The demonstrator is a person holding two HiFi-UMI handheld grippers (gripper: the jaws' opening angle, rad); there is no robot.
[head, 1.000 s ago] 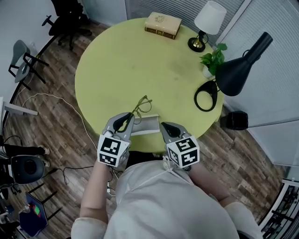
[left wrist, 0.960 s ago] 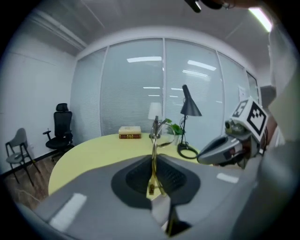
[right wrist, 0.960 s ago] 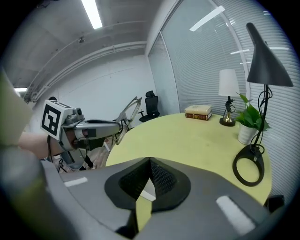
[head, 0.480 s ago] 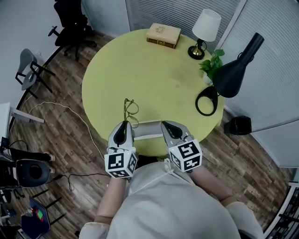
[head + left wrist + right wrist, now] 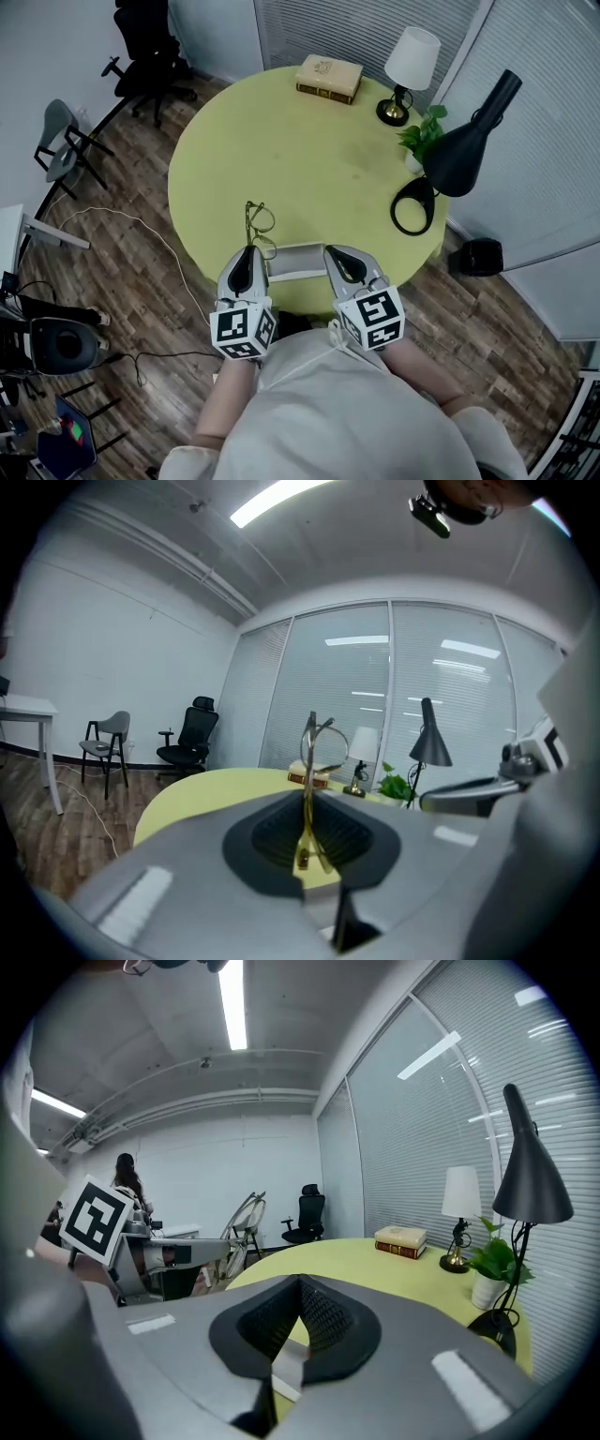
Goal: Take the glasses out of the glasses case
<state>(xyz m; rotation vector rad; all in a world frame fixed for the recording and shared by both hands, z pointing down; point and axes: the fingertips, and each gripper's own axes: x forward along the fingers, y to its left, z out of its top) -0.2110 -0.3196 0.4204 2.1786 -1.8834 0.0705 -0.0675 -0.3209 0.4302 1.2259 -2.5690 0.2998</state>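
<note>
Removal step near done. My left gripper (image 5: 251, 255) fingers clamp thin gold wire-rimmed glasses (image 5: 258, 223), out of case, above round yellow-green tabletop (image 5: 309, 150). Right gripper (image 5: 336, 255) fingers pinch pale grey glasses case (image 5: 295, 262). Next, I judge: lay glasses down gently.

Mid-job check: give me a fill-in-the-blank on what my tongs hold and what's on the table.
The gold glasses are clamped by one temple in the left tongs, already ___ of the glasses case.
The right tongs hold the case's ___ end.
Beside the black desk lamp stands a potted ___.
Missing: out; right; plant.
</note>
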